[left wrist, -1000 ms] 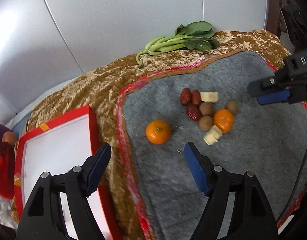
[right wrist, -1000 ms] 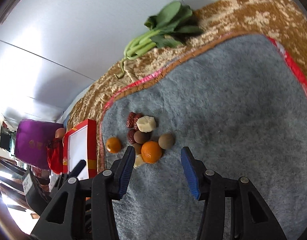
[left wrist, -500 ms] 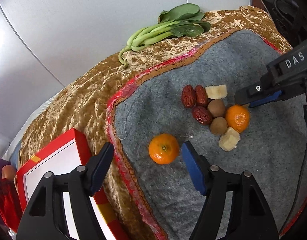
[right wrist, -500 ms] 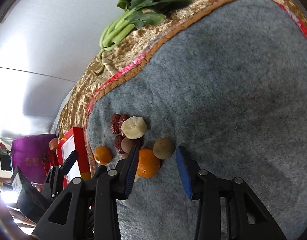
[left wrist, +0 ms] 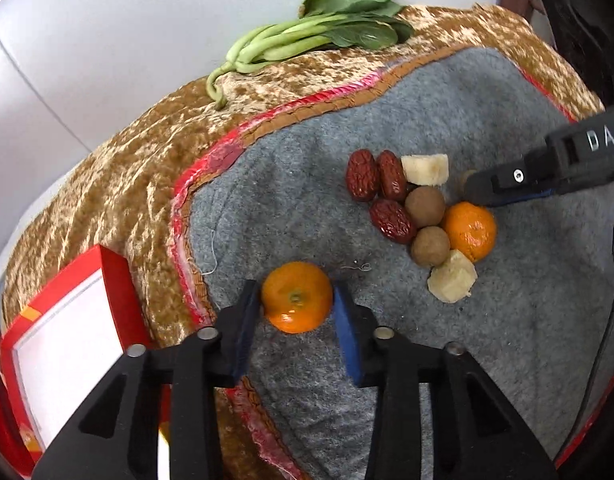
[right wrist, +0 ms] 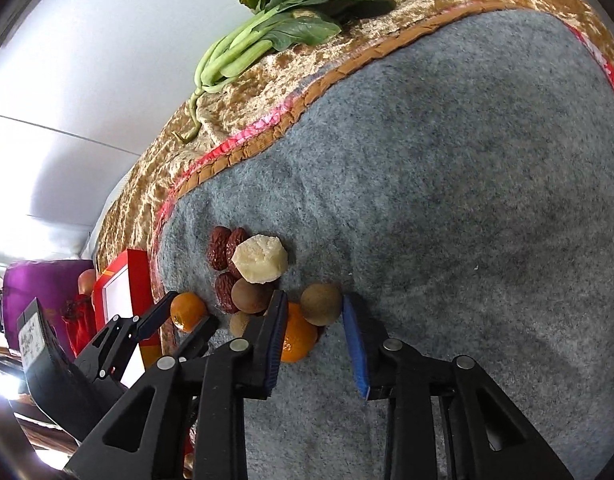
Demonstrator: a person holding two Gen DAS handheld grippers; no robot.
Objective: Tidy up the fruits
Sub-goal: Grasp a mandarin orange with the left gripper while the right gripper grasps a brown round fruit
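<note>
- The white letters "DAS" stand on the black body of the right claw (left wrist: 507, 196), at the right edge of the left wrist view; the word runs off the frame.
- A pale label on the left claw's body, lower left of the right wrist view, is too blurred to read.

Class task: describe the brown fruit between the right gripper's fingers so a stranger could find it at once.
Start at the grey felt mat and find the fruit cluster near its edge. The round brown fruit between the right gripper fingers sits at the cluster's outer side, beside the orange.
</note>
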